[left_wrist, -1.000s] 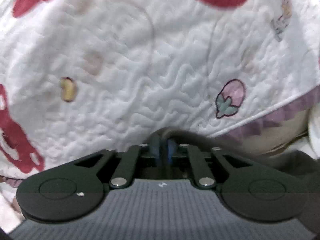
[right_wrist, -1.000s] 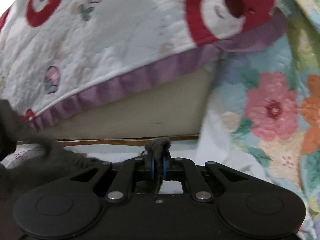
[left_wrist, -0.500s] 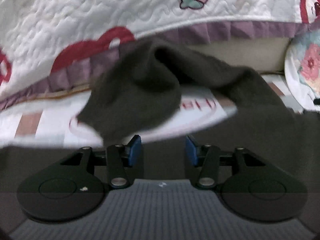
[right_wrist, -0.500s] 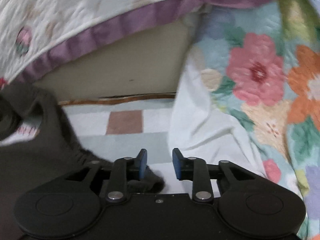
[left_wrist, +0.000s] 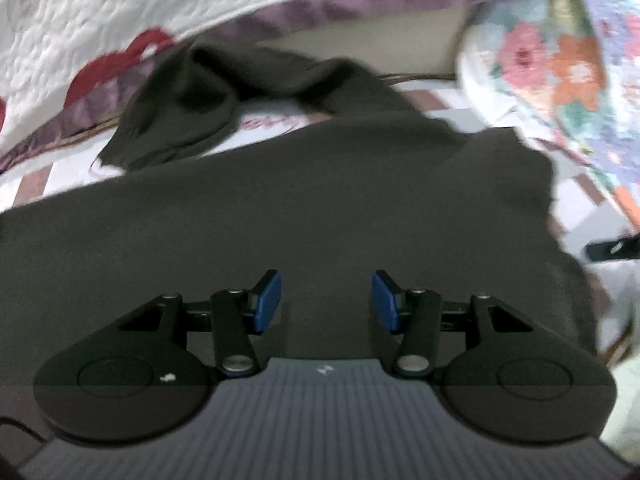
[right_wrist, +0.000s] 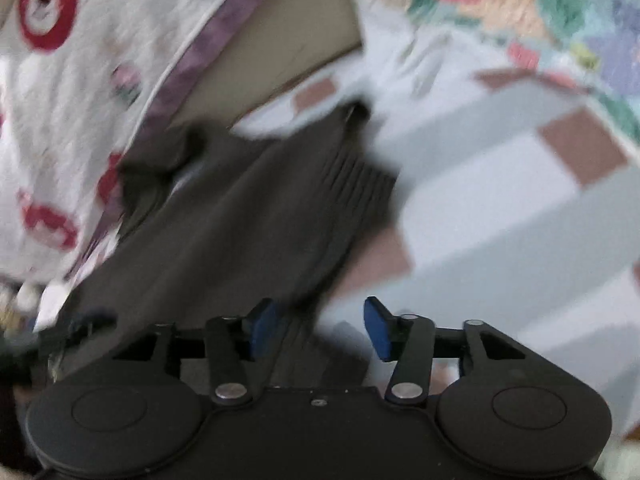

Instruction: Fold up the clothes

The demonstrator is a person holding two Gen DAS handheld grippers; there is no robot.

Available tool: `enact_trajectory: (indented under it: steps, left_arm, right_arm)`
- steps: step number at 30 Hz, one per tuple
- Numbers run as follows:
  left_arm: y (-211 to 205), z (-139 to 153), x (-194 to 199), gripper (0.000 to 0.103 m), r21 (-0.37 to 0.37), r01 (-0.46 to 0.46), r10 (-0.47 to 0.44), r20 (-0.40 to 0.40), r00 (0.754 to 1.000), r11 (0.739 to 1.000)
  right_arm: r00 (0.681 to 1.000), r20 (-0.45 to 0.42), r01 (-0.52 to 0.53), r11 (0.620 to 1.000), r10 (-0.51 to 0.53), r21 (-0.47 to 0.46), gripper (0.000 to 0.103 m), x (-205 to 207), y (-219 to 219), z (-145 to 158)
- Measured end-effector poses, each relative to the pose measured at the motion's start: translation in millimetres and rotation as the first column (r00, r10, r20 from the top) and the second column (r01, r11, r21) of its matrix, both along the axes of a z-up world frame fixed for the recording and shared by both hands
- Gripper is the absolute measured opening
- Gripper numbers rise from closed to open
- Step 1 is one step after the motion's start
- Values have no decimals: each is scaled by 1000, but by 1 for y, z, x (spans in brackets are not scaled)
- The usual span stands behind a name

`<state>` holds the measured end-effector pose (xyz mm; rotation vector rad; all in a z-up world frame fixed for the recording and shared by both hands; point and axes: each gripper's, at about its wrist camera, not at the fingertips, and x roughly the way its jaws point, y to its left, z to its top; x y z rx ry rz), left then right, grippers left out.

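A dark grey sweater point(left_wrist: 320, 200) lies spread over the checked bed sheet, one sleeve point(left_wrist: 176, 120) bunched at its far left. My left gripper point(left_wrist: 326, 302) hovers over the sweater's near part, open, with only flat cloth below its blue pads point(left_wrist: 266, 302). In the right wrist view the sweater point(right_wrist: 240, 220) runs away to the upper left, its ribbed edge point(right_wrist: 356, 176) on the sheet. My right gripper point(right_wrist: 319, 332) sits over the sweater's near edge; its jaws are opening and the pads press on nothing. This view is blurred and tilted.
A white quilt with red bear patches point(left_wrist: 120, 20) hangs at the far left, and a floral quilt point(left_wrist: 560, 60) is piled at the right. The checked sheet point(right_wrist: 500, 200) shows bare right of the sweater. A beige panel point(left_wrist: 380, 40) lies behind.
Both grippers were shut on dark cloth; they have let go, opened and pulled back. The sweater has dropped flat onto the sheet. The right wrist view has rolled.
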<state>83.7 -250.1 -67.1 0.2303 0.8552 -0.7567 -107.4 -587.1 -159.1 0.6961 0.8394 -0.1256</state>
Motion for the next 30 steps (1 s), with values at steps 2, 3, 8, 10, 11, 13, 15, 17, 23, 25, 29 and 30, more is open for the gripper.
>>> enact_trajectory:
  steps: [2, 3, 8, 10, 11, 13, 15, 17, 23, 25, 29, 30]
  left_arm:
    - [-4, 7, -18, 50, -15, 18, -17, 39, 999, 1000]
    - [-6, 8, -26, 50, -11, 24, -23, 49, 999, 1000]
    - [-20, 8, -52, 50, 31, 56, -58, 52, 997, 998]
    - [-32, 9, -56, 50, 41, 76, -78, 42, 996, 996]
    - [-41, 9, -58, 50, 46, 92, -94, 45, 995, 995]
    - [-61, 12, -62, 50, 73, 142, -147, 73, 986, 987]
    - [-79, 16, -66, 50, 89, 194, -202, 92, 975, 977]
    - [-96, 17, -68, 50, 81, 243, -249, 76, 966, 967]
    - [-123, -24, -83, 50, 101, 342, -327, -135, 935, 934]
    - [-122, -41, -94, 50, 134, 358, -336, -164, 928, 924]
    - [-109, -46, -96, 52, 87, 313, -294, -179, 939, 946]
    - [-108, -48, -96, 52, 83, 306, -288, -180, 941, 948]
  right_arm:
    - [999, -16, -40, 999, 40, -8, 57, -3, 7, -7]
    - [998, -22, -60, 998, 60, -6, 58, -1, 7, -11]
    - [986, -4, -166, 985, 166, -42, 66, 8, 9, -16]
    - [978, 12, -207, 977, 208, -59, 65, 10, 11, -16]
    - [973, 20, -227, 972, 229, -68, 53, 11, 12, -16]
    - [956, 54, -289, 957, 290, -25, 13, 8, 11, -15]
    - [948, 99, -302, 953, 304, -32, 11, -10, 8, 3]
    - [938, 143, -314, 949, 317, -44, 10, -29, 5, 21]
    - [936, -12, -352, 930, 353, -104, 9, -60, 8, 9]
    - [929, -41, -371, 928, 369, -46, 6, -59, 8, -5]
    - [931, -28, -365, 929, 364, -59, 12, -57, -6, 5]
    - [943, 3, -331, 942, 332, -54, 14, -57, -16, 11]
